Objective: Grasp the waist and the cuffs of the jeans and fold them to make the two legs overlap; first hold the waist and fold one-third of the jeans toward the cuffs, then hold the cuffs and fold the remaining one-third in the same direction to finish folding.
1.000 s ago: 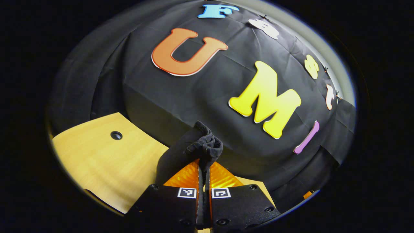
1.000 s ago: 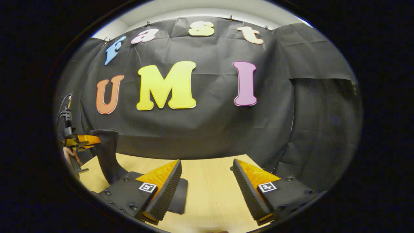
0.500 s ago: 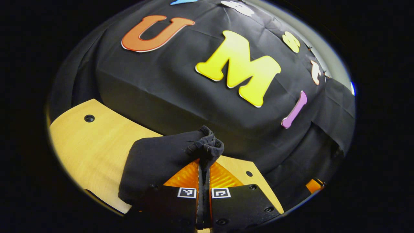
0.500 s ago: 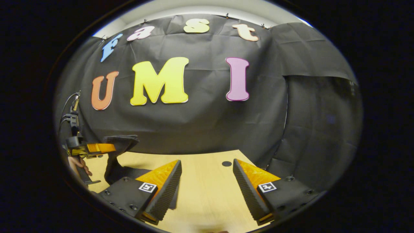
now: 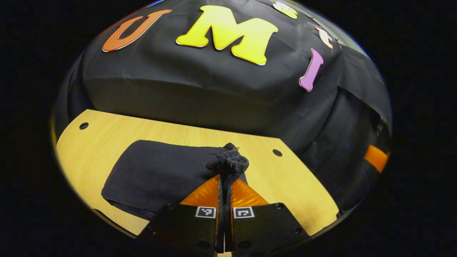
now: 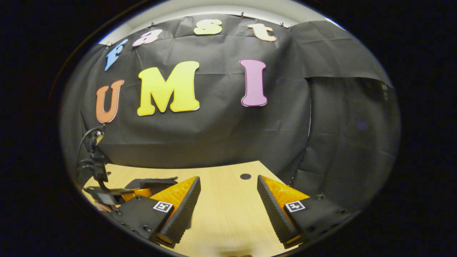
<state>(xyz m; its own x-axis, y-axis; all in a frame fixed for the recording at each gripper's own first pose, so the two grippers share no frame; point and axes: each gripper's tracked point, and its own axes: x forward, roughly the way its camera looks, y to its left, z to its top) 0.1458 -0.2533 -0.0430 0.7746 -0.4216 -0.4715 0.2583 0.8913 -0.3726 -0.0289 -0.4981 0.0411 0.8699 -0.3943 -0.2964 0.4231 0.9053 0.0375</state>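
Evidently the left gripper (image 5: 225,178) clamps a bunched end of the dark folded jeans (image 5: 160,175) to lay it on the pale wooden table (image 5: 292,178); the right gripper (image 6: 228,200), fingers apart, holds nothing.

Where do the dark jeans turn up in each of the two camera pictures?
Left gripper view: the jeans lie lower left of centre on the table, an end pinched in the left hand-held gripper.
Right gripper view: jeans at lower left.
Shared landmark: the round hole in the table.
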